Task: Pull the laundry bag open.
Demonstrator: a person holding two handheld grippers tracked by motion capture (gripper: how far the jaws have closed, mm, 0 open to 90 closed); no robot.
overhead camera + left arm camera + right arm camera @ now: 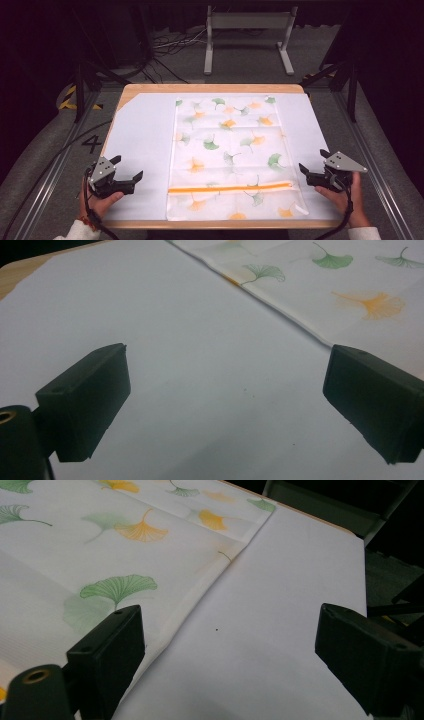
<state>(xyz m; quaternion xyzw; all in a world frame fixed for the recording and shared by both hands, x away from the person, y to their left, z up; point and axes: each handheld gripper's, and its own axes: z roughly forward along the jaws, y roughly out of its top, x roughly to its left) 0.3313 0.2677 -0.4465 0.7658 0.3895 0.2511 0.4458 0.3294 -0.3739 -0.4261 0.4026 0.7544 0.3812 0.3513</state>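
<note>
Nearest the camera, at the bench's front edge, two hands hold the grippers on either side of a cloth. Largest first: the bench (131, 90) is wooden and mostly covered by a white sheet (140, 150). On the sheet, roughly centred and reaching close to the front edge, lies the cloth (230, 155), pale with green and orange leaf prints, spread flat, with an orange stripe (230, 189) running across it near its front end.

The left gripper (131, 169) hovers over bare sheet near the front-left corner, a little apart from the cloth's left edge; its jaws stand spread wide with nothing between them. The right gripper (312, 167) sits near the front-right corner, just beside the cloth's right edge, its jaws likewise spread and empty; in the right gripper view one jaw overlaps the hem.

The step in hand looks like taking hold of the cloth by its side edges. To do it well, I would bring each claw in low, slide one jaw under the hem without catching the sheet, and pinch both sides level so the fabric lifts evenly.

No containers are on the bench.
</note>
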